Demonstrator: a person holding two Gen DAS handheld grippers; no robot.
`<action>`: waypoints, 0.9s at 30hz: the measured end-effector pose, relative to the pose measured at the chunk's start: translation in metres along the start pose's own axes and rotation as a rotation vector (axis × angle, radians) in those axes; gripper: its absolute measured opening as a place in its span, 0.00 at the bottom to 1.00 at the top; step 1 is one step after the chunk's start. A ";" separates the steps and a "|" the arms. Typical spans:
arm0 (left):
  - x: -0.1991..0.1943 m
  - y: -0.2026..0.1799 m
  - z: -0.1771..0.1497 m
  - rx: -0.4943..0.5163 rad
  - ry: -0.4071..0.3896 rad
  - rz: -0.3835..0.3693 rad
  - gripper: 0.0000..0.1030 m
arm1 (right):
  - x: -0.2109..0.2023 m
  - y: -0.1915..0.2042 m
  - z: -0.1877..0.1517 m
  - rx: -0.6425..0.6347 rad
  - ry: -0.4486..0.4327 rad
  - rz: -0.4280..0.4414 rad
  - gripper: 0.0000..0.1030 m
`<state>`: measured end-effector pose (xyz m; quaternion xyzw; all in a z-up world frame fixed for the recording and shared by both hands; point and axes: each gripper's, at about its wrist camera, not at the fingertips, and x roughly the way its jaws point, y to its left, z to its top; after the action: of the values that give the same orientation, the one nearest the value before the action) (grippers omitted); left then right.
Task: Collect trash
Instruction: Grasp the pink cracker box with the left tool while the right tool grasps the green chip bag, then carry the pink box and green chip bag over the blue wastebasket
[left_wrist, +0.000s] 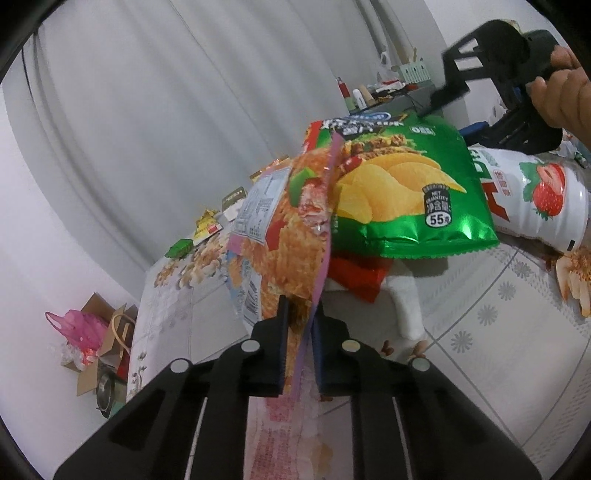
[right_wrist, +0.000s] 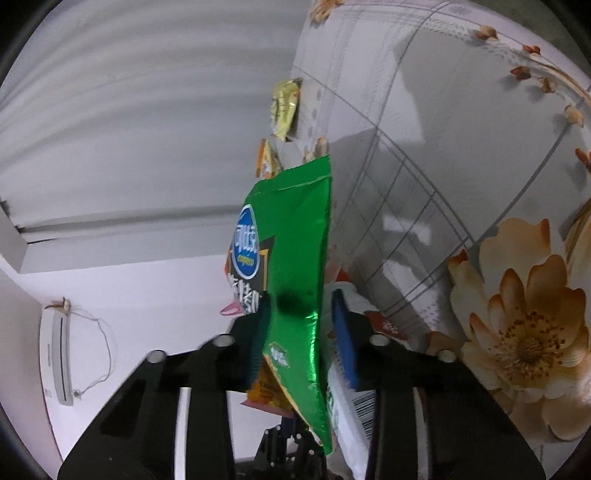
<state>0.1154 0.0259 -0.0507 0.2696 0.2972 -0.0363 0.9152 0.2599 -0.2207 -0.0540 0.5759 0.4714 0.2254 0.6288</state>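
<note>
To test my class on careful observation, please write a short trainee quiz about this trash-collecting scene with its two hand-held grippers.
1. True or false: the left hand-held gripper is clamped on the green chip bag.
2. Which fruit is pictured on the white bottle?
3. What does the right hand-held gripper hold? A) green chip bag B) white bottle C) yellow packet

Key: 1 false, it grips the orange snack packet; 2 strawberry; 3 A.

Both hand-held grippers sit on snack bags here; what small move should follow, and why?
Probably lift both bags clear of the tablecloth: the left hand-held gripper pinches the orange bag, and the green chip bag sits between the right hand-held gripper jaws, though its grip looks unsure.
</note>
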 end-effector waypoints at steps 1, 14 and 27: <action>-0.001 0.000 0.000 -0.001 -0.003 0.003 0.09 | -0.001 0.001 -0.001 -0.005 -0.001 0.007 0.18; -0.022 0.025 0.003 -0.061 -0.076 0.077 0.02 | -0.019 0.031 -0.016 -0.095 -0.013 0.132 0.01; -0.055 0.051 0.007 -0.119 -0.161 0.151 0.02 | -0.025 0.062 -0.037 -0.173 0.000 0.223 0.01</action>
<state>0.0858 0.0610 0.0090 0.2328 0.2032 0.0291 0.9506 0.2328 -0.2082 0.0162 0.5683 0.3832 0.3338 0.6471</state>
